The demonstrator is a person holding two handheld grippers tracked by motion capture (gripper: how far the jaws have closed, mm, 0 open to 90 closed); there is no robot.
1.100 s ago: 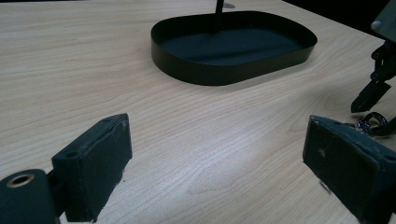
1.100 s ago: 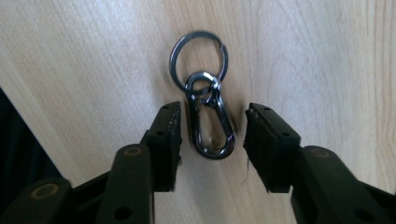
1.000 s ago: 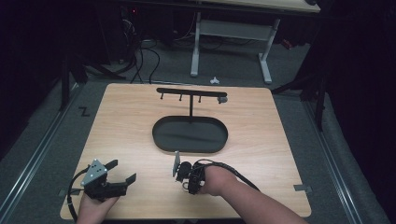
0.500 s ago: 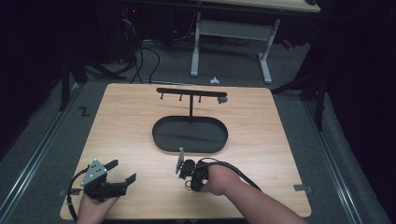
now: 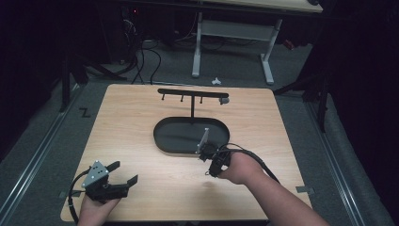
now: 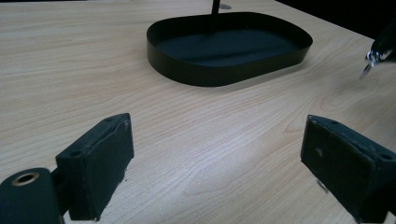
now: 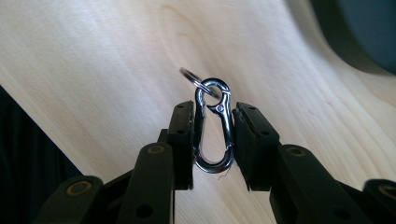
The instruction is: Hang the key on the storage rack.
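Carabiner (image 7: 214, 126), a small silver clip with a thin ring (image 7: 190, 76) hooked through its top, is sitting clamped between the two black pads (image 7: 183, 135) of the right gripper (image 7: 212, 140), held upright with its gate side toward the right-hand pad. The jaws have just been closing on it, and both pads are now pressing against its long sides. In the right gripper view the clip is hanging clear above the wooden table (image 7: 93, 70), with a corner of the dark tray (image 7: 359, 32) showing at the upper right.

From the high view, the right gripper (image 5: 210, 155) is hovering just at the near right rim of the oval black tray (image 5: 164, 139), the person's right hand (image 5: 242, 167) wrapping its body and a cable looping back along the forearm. A black T-shaped rack (image 5: 192, 94) is rising from the far side of the tray, with short pegs under its bar and a small grey piece at its right end.

The left gripper (image 5: 120, 176) is resting near the front left corner of the table (image 5: 122, 117), well apart from the tray, with its jaws spread wide and nothing between them. In the left gripper view the two pads (image 6: 100, 163) are standing far apart over bare wood, the tray (image 6: 224, 72) lying ahead of them, and a glint of the carabiner (image 6: 373, 58) is showing at the right edge.
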